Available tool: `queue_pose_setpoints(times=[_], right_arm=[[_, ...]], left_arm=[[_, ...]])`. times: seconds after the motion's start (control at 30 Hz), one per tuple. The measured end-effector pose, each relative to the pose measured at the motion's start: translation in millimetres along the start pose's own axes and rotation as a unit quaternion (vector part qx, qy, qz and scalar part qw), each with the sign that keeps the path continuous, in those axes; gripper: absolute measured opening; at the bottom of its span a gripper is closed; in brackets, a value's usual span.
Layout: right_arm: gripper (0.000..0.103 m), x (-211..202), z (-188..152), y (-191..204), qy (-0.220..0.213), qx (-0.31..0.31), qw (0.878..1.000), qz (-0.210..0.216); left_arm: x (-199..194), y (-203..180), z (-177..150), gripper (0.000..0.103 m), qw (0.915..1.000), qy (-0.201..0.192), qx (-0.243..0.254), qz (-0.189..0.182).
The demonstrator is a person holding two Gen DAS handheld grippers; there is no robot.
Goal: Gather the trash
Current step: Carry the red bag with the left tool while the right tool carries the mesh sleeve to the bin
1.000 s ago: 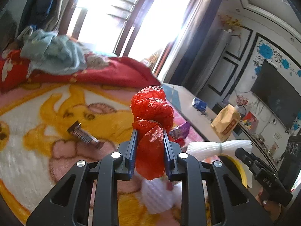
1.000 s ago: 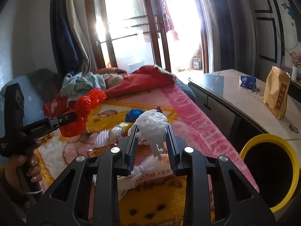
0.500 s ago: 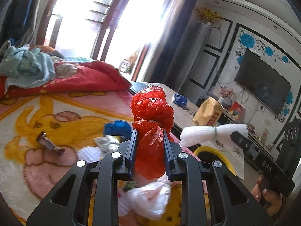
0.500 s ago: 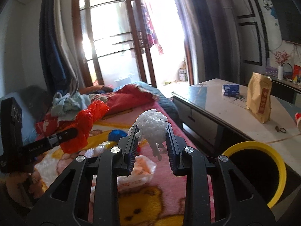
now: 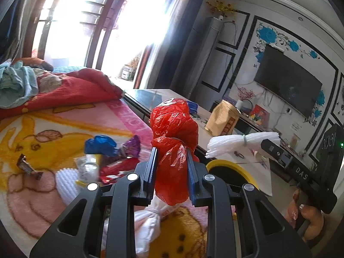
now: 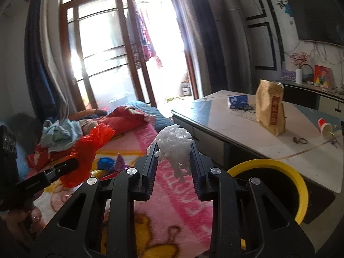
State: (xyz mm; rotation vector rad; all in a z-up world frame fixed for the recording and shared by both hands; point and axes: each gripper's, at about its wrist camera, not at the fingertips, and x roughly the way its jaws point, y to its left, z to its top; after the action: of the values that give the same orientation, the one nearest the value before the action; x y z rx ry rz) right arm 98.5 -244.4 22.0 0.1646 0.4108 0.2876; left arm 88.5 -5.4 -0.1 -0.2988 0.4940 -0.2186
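Red crinkled plastic bag [image 5: 174,150], knotted in the middle, is clamped in the left claw [image 5: 172,167] above the bed, while the right claw [image 6: 173,161] grips a white foam net [image 6: 175,148] near the yellow bin [image 6: 301,185].

1. The left claw [image 5: 172,167] grips a knotted red plastic bag [image 5: 174,142] between its fingers.
2. To the right, the right claw [image 5: 268,145] holds white foam netting [image 5: 234,144] above a yellow-rimmed bin [image 5: 236,168].
3. Wrappers [image 5: 120,161] lie on the cartoon blanket [image 5: 43,129].
4. A brown paper bag [image 5: 223,118] stands on the worktop [image 5: 163,95].
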Motion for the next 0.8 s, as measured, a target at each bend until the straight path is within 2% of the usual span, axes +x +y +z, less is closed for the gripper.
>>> queue_pose_setpoints(times=[0.33, 0.8], right_arm=[[0.022, -7.5, 0.3, -30.8, -0.005, 0.023, 0.999, -0.034], [0.022, -10.7, -6.0, -77.3, 0.009, 0.062, 0.992, -0.106]], left_arm=[[23.2, -26.6, -9.4, 0.023, 0.9992, 0.021, 0.023, -0.024], [53.4, -64.5, -21.4, 0.023, 0.9959, 0.047, 0.056, -0.055]])
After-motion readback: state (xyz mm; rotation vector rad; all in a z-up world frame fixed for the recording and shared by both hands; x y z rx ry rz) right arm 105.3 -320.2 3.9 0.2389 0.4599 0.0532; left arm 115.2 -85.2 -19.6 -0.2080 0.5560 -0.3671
